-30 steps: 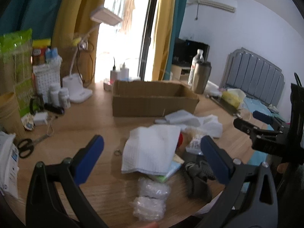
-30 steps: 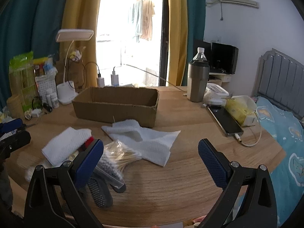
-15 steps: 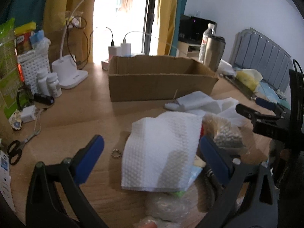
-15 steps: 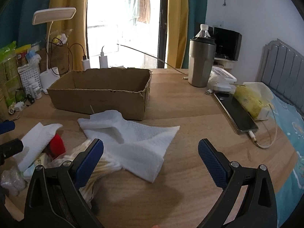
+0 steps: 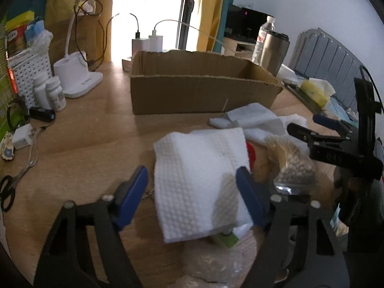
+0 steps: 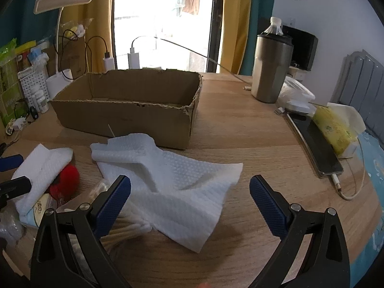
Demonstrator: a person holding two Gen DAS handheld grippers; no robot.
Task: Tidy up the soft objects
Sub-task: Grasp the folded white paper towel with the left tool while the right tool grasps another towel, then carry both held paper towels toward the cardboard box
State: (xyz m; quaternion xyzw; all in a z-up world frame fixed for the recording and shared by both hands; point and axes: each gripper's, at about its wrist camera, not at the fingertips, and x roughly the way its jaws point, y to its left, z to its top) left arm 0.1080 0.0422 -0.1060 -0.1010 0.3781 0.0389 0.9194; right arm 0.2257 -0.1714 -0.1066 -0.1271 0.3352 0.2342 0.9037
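Observation:
A folded white paper towel [image 5: 196,168] lies on a small pile on the wooden table, between the fingers of my left gripper [image 5: 192,192]. Its jaws are closing; the right pad reaches the towel's edge, while a gap remains at the left pad. Beside the towel are a red pom-pom [image 6: 66,180] and a bag of cotton swabs [image 5: 288,158]. My right gripper [image 6: 189,196] stands open low over a crumpled, spread-out white towel [image 6: 172,180]. An open cardboard box [image 6: 124,117] sits behind both towels.
A steel tumbler [image 6: 271,72], a phone [image 6: 314,144] on a cable and a yellow tissue pack [image 6: 336,129] stand at the right. At the left are a lamp base [image 5: 76,79], pill bottles [image 5: 50,93] and scissors [image 5: 7,192].
Both grippers have come forward and down toward the towels. The left jaws have narrowed around the folded towel. The right jaws stay wide.

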